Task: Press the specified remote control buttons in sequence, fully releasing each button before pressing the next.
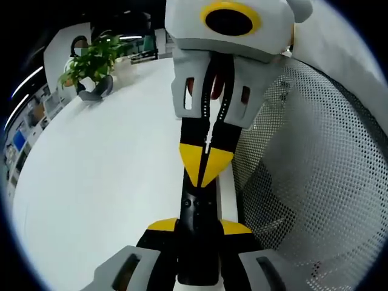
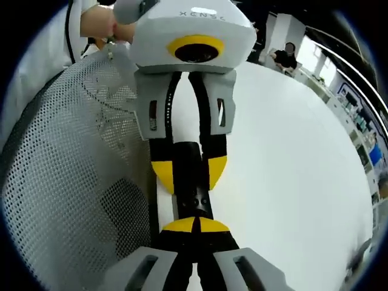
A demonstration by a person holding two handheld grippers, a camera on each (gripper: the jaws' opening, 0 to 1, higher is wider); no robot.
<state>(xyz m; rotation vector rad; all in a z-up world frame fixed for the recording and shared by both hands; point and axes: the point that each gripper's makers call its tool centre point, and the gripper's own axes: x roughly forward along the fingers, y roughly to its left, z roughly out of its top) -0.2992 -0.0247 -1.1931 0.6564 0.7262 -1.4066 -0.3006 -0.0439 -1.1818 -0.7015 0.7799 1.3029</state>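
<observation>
Your left gripper (image 1: 198,229) clamps the black remote (image 1: 197,213) by one end, above the white table (image 1: 103,182). Your right gripper (image 2: 195,227) has its jaws together, tips on the remote's (image 2: 193,197) buttons, beside the mesh basket (image 2: 66,182).

Bench (image 1: 91,182): white, plain top. On it: potted plant (image 1: 91,63), far ahead-left of the left tool; perforated mesh basket (image 1: 315,170), just right of it.

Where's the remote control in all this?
Find the white table beside the grey mesh chair back. There the left tongs clamp the remote control: a slim black bar, the one dark thing between yellow tips.
</observation>
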